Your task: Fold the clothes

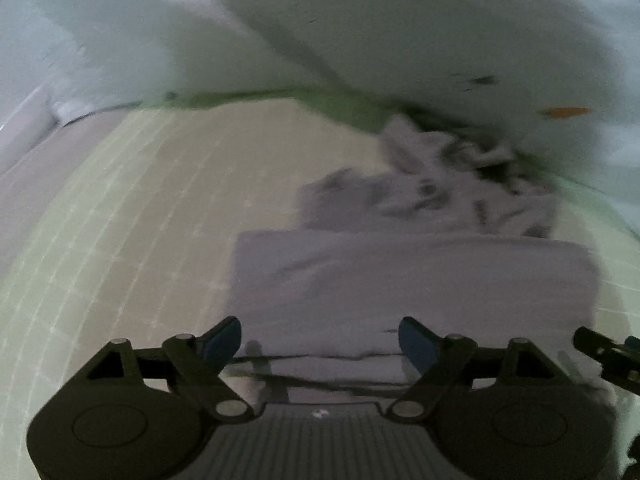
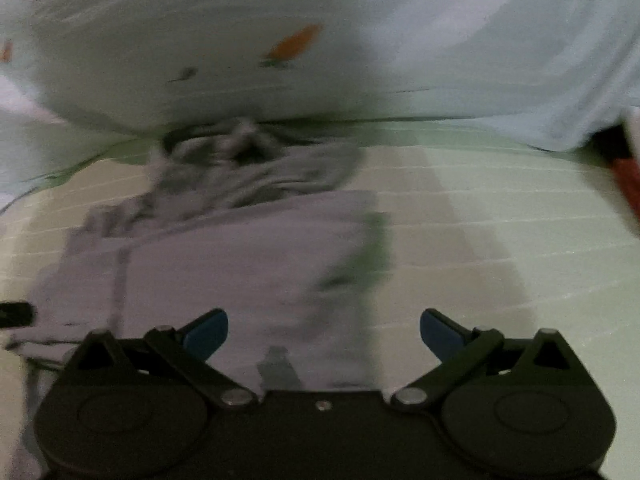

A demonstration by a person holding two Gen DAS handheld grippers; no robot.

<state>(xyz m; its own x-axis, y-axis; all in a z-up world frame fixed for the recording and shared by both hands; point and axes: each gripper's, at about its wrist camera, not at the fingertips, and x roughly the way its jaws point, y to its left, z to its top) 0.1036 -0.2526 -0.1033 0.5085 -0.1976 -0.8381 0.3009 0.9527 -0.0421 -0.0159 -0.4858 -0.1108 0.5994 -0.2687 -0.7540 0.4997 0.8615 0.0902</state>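
Observation:
A pale lilac-grey garment lies on a light green checked sheet, its near part folded flat and its far part bunched in wrinkles. My left gripper hovers over the garment's near edge, jaws wide open, nothing between the blue pads. The right wrist view shows the same garment with its crumpled end toward the pillow. My right gripper is open above it, and its pads hold nothing. The tip of the right gripper shows at the left view's right edge.
A big white pillow or duvet with small orange and dark prints fills the far side in both views. Something red sits at the right edge of the sheet. Bare checked sheet stretches right of the garment.

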